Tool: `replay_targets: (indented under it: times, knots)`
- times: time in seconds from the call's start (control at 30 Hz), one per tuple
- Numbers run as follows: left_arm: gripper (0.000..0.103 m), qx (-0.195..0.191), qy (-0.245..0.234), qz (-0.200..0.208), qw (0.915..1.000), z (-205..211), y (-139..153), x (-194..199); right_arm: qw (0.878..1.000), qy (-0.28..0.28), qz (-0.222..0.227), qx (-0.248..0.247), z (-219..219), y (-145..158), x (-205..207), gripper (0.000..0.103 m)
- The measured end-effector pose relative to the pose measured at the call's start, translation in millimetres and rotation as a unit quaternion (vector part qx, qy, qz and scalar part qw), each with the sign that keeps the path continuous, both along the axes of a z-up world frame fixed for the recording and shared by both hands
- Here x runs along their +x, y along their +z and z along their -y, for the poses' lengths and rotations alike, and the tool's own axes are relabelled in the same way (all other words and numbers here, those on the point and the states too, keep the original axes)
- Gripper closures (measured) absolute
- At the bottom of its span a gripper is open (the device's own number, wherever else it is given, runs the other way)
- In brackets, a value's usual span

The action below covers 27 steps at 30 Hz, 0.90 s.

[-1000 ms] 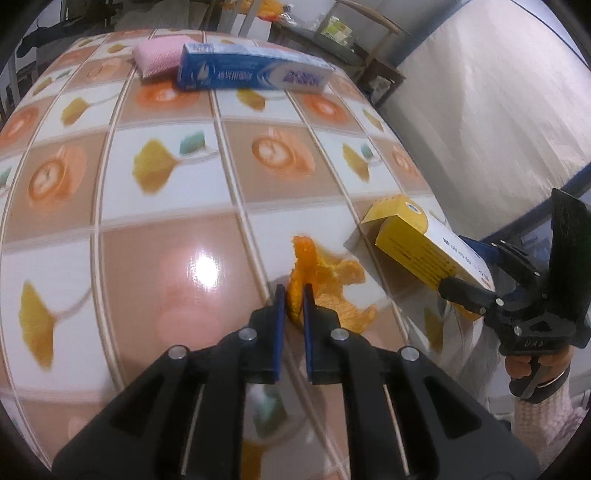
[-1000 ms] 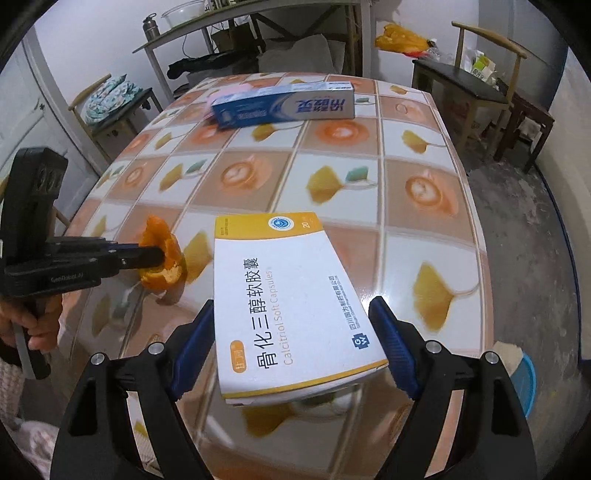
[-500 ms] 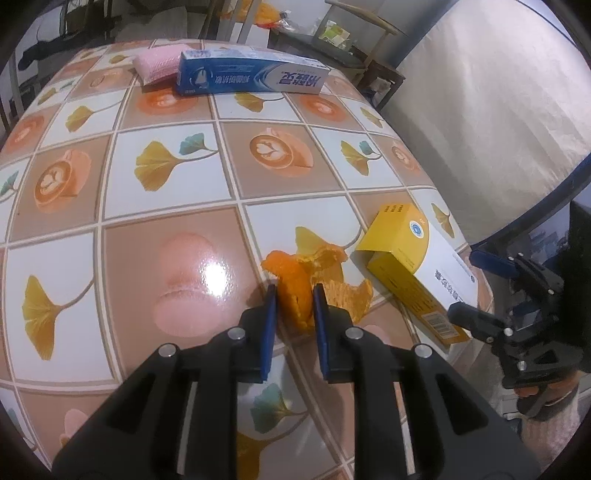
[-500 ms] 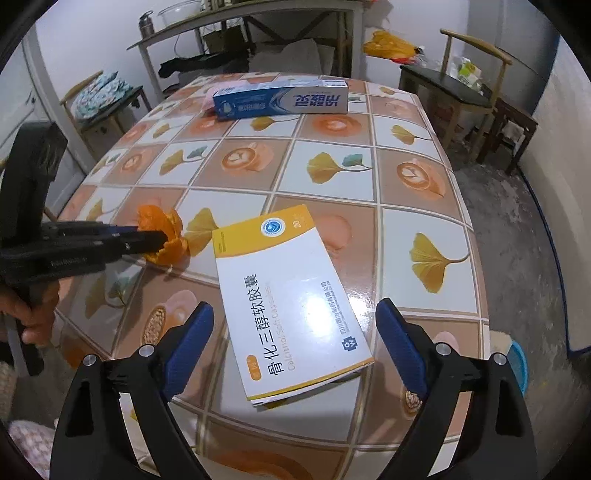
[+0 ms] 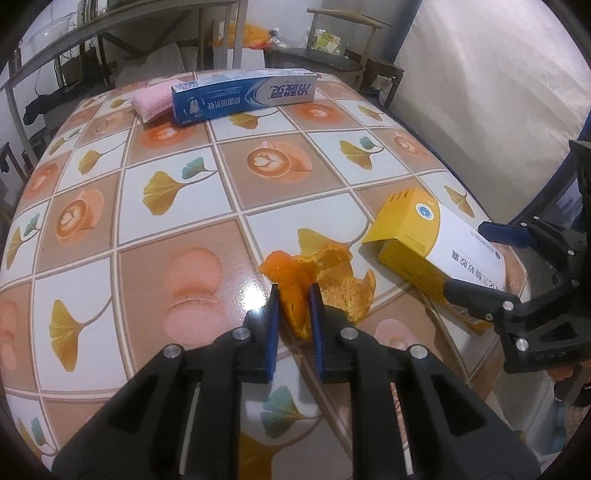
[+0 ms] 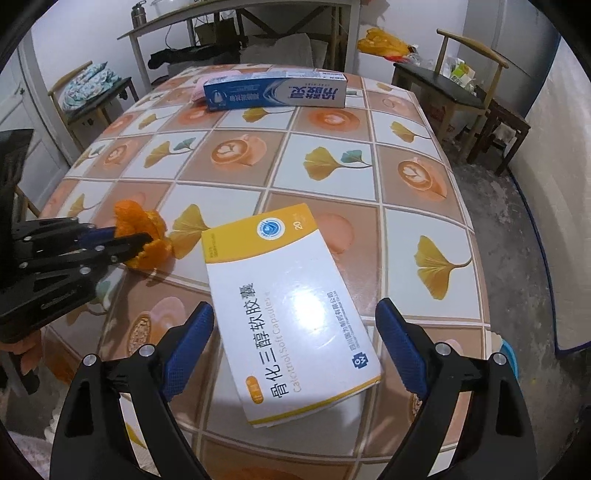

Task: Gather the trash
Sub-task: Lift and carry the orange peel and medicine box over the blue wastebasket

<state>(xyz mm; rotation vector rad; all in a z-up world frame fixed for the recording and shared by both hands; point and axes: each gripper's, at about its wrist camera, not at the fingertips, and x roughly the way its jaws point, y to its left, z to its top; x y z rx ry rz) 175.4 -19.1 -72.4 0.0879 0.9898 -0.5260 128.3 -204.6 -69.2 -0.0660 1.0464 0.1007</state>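
My left gripper (image 5: 294,295) has its jaws around an orange peel (image 5: 295,273) that rests on the patterned table (image 5: 177,229); the gap between the pads is small and the peel fills it. The same gripper (image 6: 122,240) and peel (image 6: 147,232) show in the right wrist view. A yellow and white medicine box (image 6: 288,302) lies flat on the table near its front right edge, also in the left wrist view (image 5: 436,243). My right gripper (image 6: 295,347) is open, its fingers either side of the box's near end, apart from it; it also shows in the left wrist view (image 5: 476,266).
A blue toothpaste box (image 5: 243,94) and a pink pad (image 5: 151,101) lie at the table's far end. Wooden chairs (image 6: 465,96) and a metal shelf (image 6: 236,33) stand beyond the table. The table edge drops off close on the right.
The right gripper has let go of the medicine box, which now lies flat on the table. The left gripper's jaws have widened slightly around the peel, now lower on the table.
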Motion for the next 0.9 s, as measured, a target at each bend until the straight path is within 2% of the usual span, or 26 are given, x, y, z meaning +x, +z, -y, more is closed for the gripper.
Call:
replay_targets:
  times: [0.03,0.4,0.9]
  knots:
    - [0.091,-0.001,0.001,0.001,1.0,-0.8,0.0,-0.4,1.0,-0.002,-0.001,0.001,0.4,-1.0,0.3,0.024]
    - [0.096,-0.012,0.003,-0.011,0.9999,-4.9,2.3,-1.4,1.0,-0.013,0.005,0.002,-0.1,1.0,-3.5,0.025]
    - [0.096,-0.043,0.004,-0.006,0.999,-10.3,23.8,-8.4,0.996,-0.044,0.037,0.063,16.0,32.3,-17.0,0.026]
